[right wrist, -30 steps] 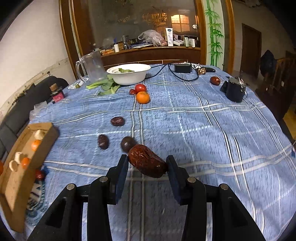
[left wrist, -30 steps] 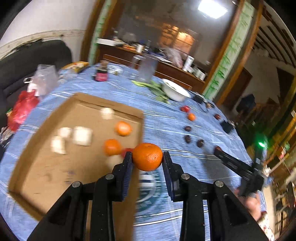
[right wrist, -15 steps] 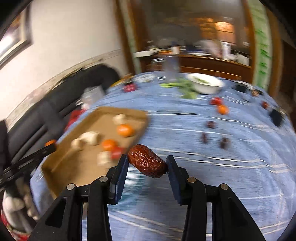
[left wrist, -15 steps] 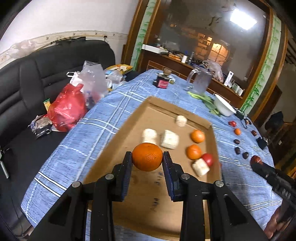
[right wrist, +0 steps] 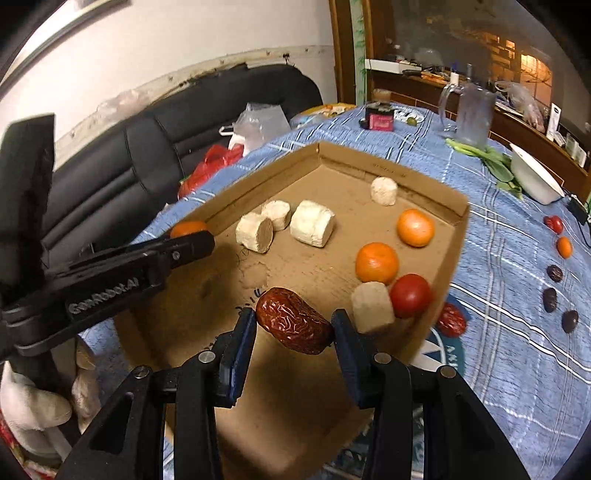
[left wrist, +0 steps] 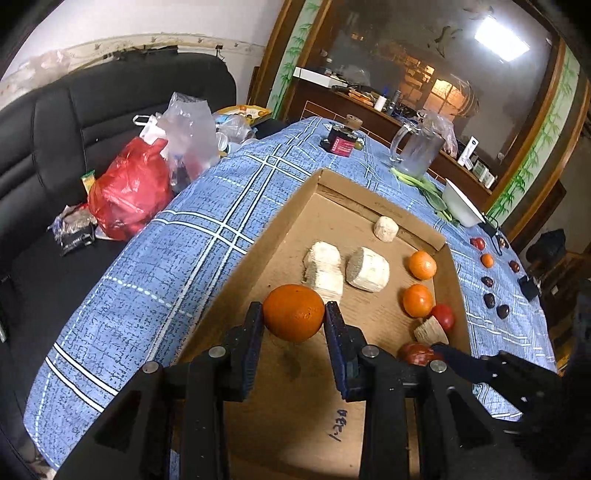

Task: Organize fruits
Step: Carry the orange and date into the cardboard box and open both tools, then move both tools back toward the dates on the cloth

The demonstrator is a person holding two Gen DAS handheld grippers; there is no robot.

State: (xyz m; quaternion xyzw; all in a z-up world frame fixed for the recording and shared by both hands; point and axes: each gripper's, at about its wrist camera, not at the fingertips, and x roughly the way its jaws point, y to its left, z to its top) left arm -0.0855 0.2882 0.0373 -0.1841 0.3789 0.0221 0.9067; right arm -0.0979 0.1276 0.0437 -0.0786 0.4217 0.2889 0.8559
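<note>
You see a dim, warm-lit room, the brightest glare from a ceiling light (left wrist: 501, 34) far above the cardboard tray (left wrist: 291, 210), soft shadows on the tray floor, heavy fisheye bending with black vignetted corners, and slight blur near the edges.

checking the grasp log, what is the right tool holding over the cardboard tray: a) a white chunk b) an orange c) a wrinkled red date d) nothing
c: the right tool is shut on a wrinkled red date above the cardboard tray, while the orange sits in the left tool.
</note>
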